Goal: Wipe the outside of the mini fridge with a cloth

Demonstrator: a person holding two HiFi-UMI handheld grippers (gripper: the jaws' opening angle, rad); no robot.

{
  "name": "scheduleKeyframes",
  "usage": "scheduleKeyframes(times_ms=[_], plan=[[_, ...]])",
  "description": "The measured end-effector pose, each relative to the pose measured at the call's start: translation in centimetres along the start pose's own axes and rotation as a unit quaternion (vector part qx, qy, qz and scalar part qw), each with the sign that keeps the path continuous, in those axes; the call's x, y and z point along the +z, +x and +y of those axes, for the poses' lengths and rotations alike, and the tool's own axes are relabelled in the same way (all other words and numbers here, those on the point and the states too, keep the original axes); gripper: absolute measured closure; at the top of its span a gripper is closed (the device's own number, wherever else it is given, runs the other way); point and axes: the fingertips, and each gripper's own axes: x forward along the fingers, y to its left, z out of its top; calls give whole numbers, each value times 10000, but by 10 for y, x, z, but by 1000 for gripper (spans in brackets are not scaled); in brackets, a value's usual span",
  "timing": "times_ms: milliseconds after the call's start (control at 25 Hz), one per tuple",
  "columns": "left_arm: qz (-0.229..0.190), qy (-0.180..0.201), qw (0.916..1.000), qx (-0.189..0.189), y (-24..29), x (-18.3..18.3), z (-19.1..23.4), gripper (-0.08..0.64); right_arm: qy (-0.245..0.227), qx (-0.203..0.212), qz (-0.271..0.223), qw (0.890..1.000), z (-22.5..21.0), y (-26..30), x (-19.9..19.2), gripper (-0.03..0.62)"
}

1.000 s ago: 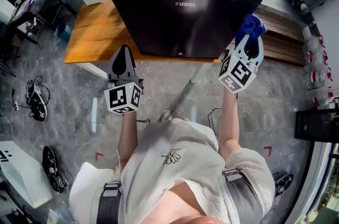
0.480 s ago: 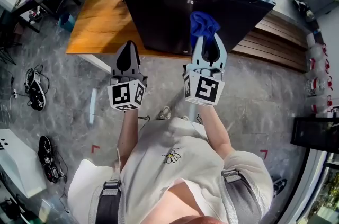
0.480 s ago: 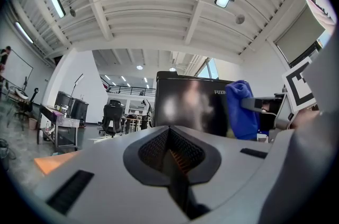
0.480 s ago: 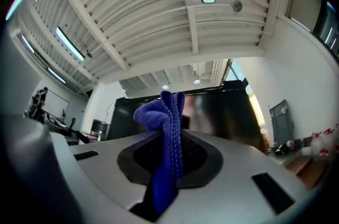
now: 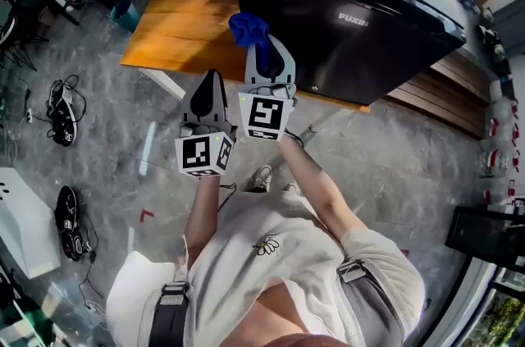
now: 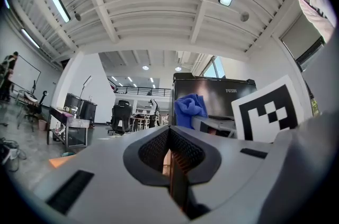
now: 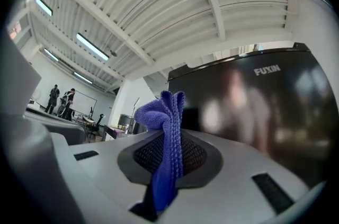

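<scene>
Near mini fridge (image 5: 353, 25), right hand-held gripper (image 5: 264, 58) is pinching cloth (image 5: 248, 29) (left hand-held gripper (image 5: 211, 87) closed, empty); hard rubbing prob. yanking it loose.

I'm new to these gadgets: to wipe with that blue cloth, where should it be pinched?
Probably as the right gripper has it: fingers shut on the blue cloth's folded lower part, coming from the side away from the mini fridge. Its loose bunch then sticks out past the tips, so cloth, not plastic, meets the door.
</scene>
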Motion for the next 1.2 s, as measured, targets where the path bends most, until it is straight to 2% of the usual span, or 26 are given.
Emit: scheduleKeyframes(times_ms=[200,480,760,1200], plan=[[80,-2,9993,356,-15,-4,30,555,-229,115,128,9996,22,26,-18,531],[151,-8,9977,656,-30,-8,57,555,-557,12,229,9982,31,35,-30,531],[143,-10,9986,502,-25,-7,45,555,-693,-228,224,9971,13,22,-24,531],[151,-84,9998,70,-6,-12,7,555,-833,-778,141,9934,-53,-22,-7,531]])
